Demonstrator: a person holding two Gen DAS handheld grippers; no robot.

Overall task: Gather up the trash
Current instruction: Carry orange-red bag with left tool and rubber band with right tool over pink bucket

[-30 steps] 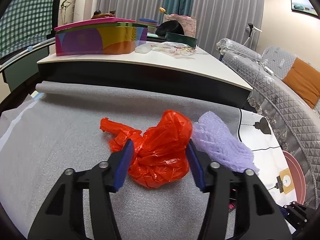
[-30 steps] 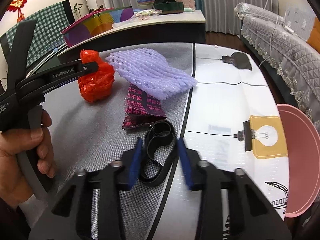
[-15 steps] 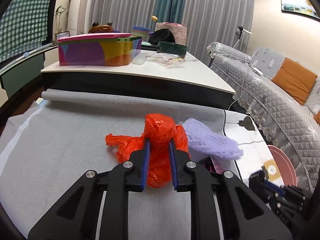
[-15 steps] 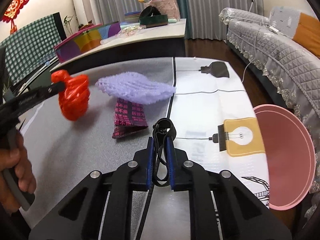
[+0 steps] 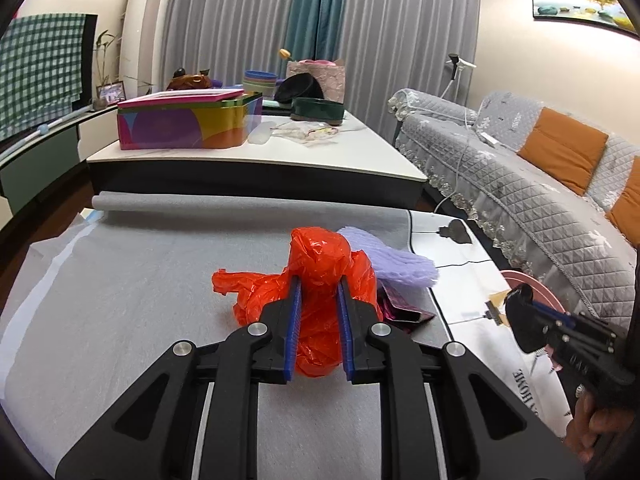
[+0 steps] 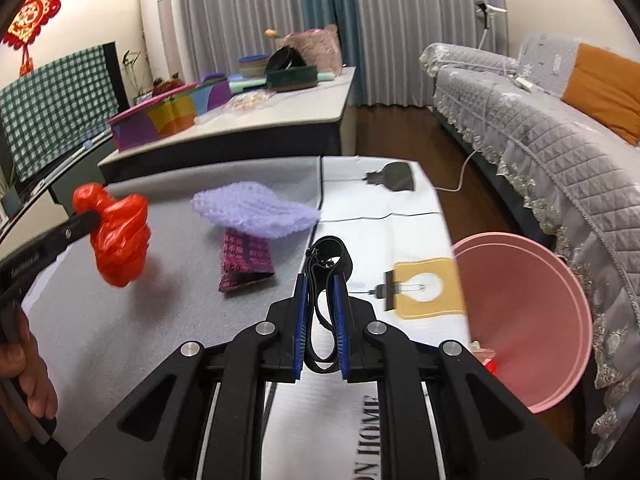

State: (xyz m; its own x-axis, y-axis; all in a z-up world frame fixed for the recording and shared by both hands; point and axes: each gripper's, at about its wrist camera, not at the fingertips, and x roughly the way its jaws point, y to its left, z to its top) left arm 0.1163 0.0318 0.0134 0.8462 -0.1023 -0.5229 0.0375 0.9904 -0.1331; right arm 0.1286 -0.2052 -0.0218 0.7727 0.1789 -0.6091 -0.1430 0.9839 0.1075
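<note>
both tongs are loaded. left gripper is closed down on the red bag, its blue pads pressed into the crumpled plastic with only the bag's bulk between them; in the right wrist view the bag hangs clear of the grey mat, a shadow under it. right gripper is closed to a narrow gap on the black strap, whose loop stands up past the fingertips and trails down between the pads. two items remain on the table: the purple net and, partly under it, the dark red wrapper, both lying near the mat's right edge. the pink bin sits low at the right, beyond the table edge, mouth tilted toward the right gripper; something small and red shows at its bottom, not identifiable. judged step: carry phase, both pieces picked and not yet dropped. next move calls for swinging the right gripper right and over the bin mouth before releasing the strap, then bringing the left across the table above the net and wrapper to do the same. risk: the bag's loose tail may drag the net along.
</note>
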